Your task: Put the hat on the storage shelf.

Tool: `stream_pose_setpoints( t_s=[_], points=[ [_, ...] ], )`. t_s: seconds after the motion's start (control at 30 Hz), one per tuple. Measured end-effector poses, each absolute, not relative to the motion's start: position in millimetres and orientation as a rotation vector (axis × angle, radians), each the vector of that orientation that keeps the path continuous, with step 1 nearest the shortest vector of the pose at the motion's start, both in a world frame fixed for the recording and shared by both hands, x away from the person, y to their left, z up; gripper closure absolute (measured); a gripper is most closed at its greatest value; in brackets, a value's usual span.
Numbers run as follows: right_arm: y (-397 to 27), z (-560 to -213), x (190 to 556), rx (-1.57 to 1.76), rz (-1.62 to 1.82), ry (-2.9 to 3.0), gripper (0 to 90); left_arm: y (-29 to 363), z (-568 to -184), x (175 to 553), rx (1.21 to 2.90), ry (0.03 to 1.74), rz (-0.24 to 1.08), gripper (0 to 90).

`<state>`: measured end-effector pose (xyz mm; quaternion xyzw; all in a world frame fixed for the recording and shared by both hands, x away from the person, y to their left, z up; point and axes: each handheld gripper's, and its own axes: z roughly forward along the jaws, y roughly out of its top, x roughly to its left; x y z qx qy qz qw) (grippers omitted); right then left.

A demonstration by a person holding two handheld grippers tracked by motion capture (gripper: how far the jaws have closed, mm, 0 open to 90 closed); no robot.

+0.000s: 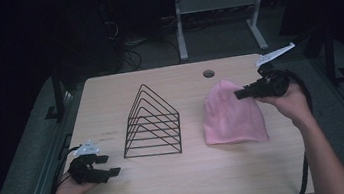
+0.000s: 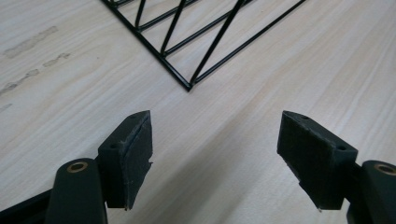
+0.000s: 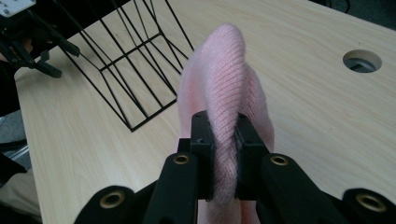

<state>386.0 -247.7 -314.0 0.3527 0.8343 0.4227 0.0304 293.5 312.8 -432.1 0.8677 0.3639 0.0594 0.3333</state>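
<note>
A pink knitted hat (image 1: 233,114) hangs over the right half of the wooden table (image 1: 195,174), lifted by its top while its lower edge lies on the wood. My right gripper (image 1: 238,94) is shut on a fold of the pink knitted hat (image 3: 224,93), pinched between its two jaws. A black wire rack (image 1: 152,124) of nested triangles stands at the table's middle. My left gripper (image 1: 109,165) rests open near the front left edge, with nothing between its pads (image 2: 137,154). The corner of the black wire rack (image 2: 189,86) lies just ahead of it.
A round cable hole (image 1: 209,74) sits in the table's far edge behind the hat. Beyond the table stand the legs of a grey desk frame (image 1: 179,25) and tangled cables on the dark floor.
</note>
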Motion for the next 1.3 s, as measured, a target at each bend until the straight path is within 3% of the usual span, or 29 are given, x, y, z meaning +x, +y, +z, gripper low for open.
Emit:
stream_pose_setpoints(
  t_s=[0.53,1.3],
  points=[
    [-244.0,-264.1,355.8,0.949,1.245,2.565,81.2,303.1,-408.8,288.2,2.303,0.869,0.131,26.5],
    [-211.5,-210.8,355.9,0.826,1.288,2.569,81.2,306.8,-375.4,291.5,2.292,0.833,0.104,25.9]
  ],
)
